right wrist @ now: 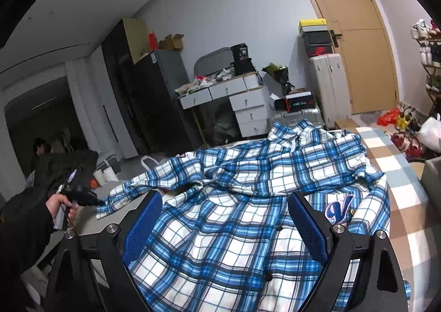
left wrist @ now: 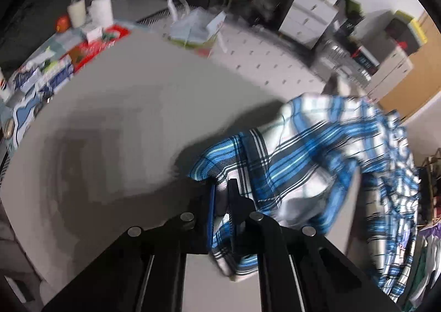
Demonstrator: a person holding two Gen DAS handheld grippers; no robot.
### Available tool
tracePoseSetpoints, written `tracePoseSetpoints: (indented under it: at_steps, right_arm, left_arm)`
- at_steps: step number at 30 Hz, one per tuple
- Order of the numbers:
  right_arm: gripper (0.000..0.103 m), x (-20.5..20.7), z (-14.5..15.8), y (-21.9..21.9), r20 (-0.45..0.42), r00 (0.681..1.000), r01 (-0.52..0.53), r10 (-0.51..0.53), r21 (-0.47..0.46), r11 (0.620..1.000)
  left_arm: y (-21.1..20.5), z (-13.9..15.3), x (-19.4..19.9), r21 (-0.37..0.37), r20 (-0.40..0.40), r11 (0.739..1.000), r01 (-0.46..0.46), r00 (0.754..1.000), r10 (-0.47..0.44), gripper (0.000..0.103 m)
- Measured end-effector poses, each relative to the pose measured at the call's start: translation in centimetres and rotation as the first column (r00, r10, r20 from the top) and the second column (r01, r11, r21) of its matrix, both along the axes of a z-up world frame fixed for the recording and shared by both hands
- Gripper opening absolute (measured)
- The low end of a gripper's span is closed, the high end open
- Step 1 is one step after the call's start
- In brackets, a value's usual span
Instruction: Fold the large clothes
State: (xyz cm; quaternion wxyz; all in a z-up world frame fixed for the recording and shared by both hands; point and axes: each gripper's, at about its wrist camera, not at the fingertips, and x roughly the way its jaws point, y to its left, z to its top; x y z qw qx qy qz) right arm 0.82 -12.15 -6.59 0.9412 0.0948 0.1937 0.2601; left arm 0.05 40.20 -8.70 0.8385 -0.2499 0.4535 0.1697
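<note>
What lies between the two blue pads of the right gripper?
In the right wrist view, only the blue-and-white plaid shirt shows between the open right gripper's pads, lying below them, not clamped.

On my right view, a big letter "V" patch (right wrist: 339, 209) sits on the shirt (right wrist: 220, 229), lower right of centre. A red swoosh marks a dark shoebox (right wrist: 319, 50) beside the door, upper right. The black tub (right wrist: 242, 55) on the desk reads "36". My left view is too blurred to read.
</note>
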Motion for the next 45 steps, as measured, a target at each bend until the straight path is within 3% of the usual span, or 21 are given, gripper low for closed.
tracePoseSetpoints:
  at_steps: [4, 8, 10, 15, 19, 22, 24, 27, 32, 35, 37, 38, 39, 40, 42, 44, 45]
  right_arm:
    - [0.094, 0.0, 0.1, -0.2, -0.003, 1.000, 0.003, -0.003, 0.004, 1.000]
    - [0.094, 0.1, 0.0, -0.3, -0.017, 1.000, 0.004, -0.004, 0.009, 1.000]
    - [0.094, 0.1, 0.1, -0.4, -0.019, 1.000, 0.007, -0.007, 0.009, 1.000]
    - [0.094, 0.1, 0.1, -0.4, -0.025, 1.000, 0.008, -0.008, 0.007, 1.000]
    - [0.094, 0.1, 0.0, -0.2, -0.027, 1.000, 0.009, -0.009, -0.004, 1.000]
    - [0.094, 0.2, 0.0, 0.0, -0.033, 0.999, 0.006, -0.006, -0.012, 1.000]
    - [0.094, 0.2, -0.1, 0.0, -0.033, 0.999, 0.004, -0.005, -0.016, 1.000]
    - [0.094, 0.2, -0.2, 0.2, -0.036, 0.999, 0.004, -0.005, -0.023, 1.000]
    - [0.094, 0.2, -0.3, 0.6, -0.033, 0.999, -0.004, 0.002, -0.048, 0.999]
    - [0.094, 0.2, -0.3, 0.9, -0.032, 0.999, -0.007, 0.005, -0.063, 0.998]
    - [0.094, 0.2, -0.4, 1.1, -0.033, 0.999, -0.008, 0.006, -0.073, 0.997]
    - [0.094, 0.2, -0.4, 1.1, -0.032, 0.999, -0.007, 0.004, -0.077, 0.997]
    - [0.094, 0.1, -0.4, 1.1, -0.031, 1.000, -0.005, 0.003, -0.082, 0.997]
    - [0.094, 0.1, -0.5, 1.1, -0.029, 1.000, -0.004, 0.002, -0.087, 0.996]
    - [0.094, 0.0, -0.5, 1.1, -0.028, 1.000, -0.002, -0.001, -0.090, 0.996]
    - [0.094, 0.1, -0.6, 1.0, -0.034, 0.999, -0.003, 0.000, -0.088, 0.996]
    - [0.094, 0.1, -0.6, 1.0, -0.041, 0.999, -0.006, 0.002, -0.086, 0.996]
  left_arm:
    - [-1.8, 3.3, -1.0, 0.051, 0.162, 0.994, 0.096, 0.981, -0.103, 0.004]
    - [-3.5, 4.8, -1.4, 0.076, 0.301, 0.971, 0.227, 0.923, -0.239, 0.004]
    - [-3.8, 4.3, -1.3, 0.073, 0.315, 0.951, 0.299, 0.898, -0.307, 0.004]
    - [-2.6, 0.1, -0.2, 0.027, 0.203, 0.957, 0.288, 0.936, -0.288, 0.004]
    - [-1.0, -1.6, -0.5, -0.018, 0.185, 0.971, 0.240, 0.955, -0.233, 0.007]
    - [-0.8, -2.3, -0.7, -0.012, 0.151, 0.973, 0.232, 0.962, -0.227, 0.024]
    - [-1.3, -1.9, -0.7, 0.024, 0.130, 0.976, 0.219, 0.967, -0.220, 0.044]
    - [-0.8, -1.9, -1.1, 0.043, 0.124, 0.984, 0.172, 0.977, -0.176, 0.057]
    - [-0.7, -2.7, -0.8, -0.032, 0.147, 0.981, 0.194, 0.971, -0.187, 0.057]
    - [-1.9, -2.4, -0.2, -0.015, 0.159, 0.972, 0.235, 0.960, -0.229, 0.057]
    - [-2.4, -2.2, 0.2, 0.001, 0.162, 0.967, 0.253, 0.955, -0.250, 0.057]
    - [-2.5, -2.1, 0.5, 0.010, 0.154, 0.964, 0.265, 0.952, -0.263, 0.044]
    - [-2.8, -2.0, 0.8, 0.020, 0.131, 0.961, 0.276, 0.952, -0.276, 0.011]
    - [-2.9, -1.9, 1.4, 0.021, 0.090, 0.959, 0.282, 0.955, -0.283, 0.003]
    - [-2.1, -1.0, 1.8, -0.027, 0.095, 0.961, 0.274, 0.958, -0.271, 0.003]
    - [-0.7, 1.5, 1.7, -0.029, 0.137, 0.979, 0.203, 0.971, -0.197, 0.003]
    - [0.4, 2.9, 1.7, -0.071, 0.171, 0.982, 0.177, 0.972, -0.162, 0.003]
